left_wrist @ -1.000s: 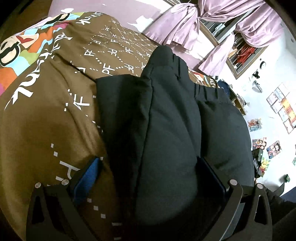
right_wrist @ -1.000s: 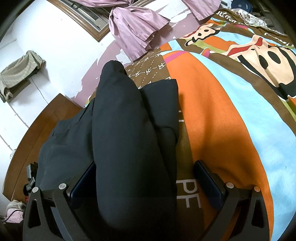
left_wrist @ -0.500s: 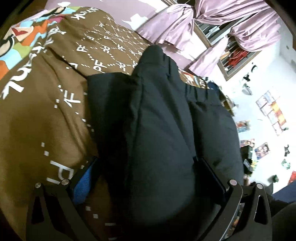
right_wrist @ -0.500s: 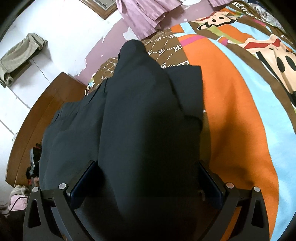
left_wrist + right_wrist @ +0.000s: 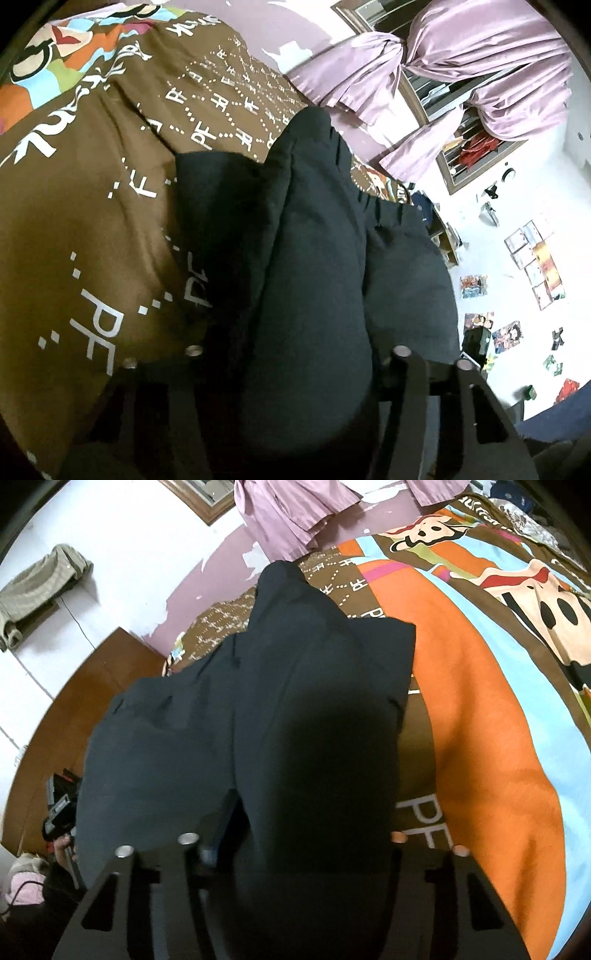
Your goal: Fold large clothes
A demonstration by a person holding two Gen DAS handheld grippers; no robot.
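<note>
My left claw (image 5: 295,354) and right claw (image 5: 295,838) each pinch a fold of the black trousers (image 5: 317,258) (pleated waistband toward the far side), lifted above the rest, which lies on the bed's patterned bedspread (image 5: 92,221).

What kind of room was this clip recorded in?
Most likely a bedroom at home. A bed under a brown patterned cover bears the black garment, pink curtains hang knotted at a window, and posters dot the white wall.
</note>
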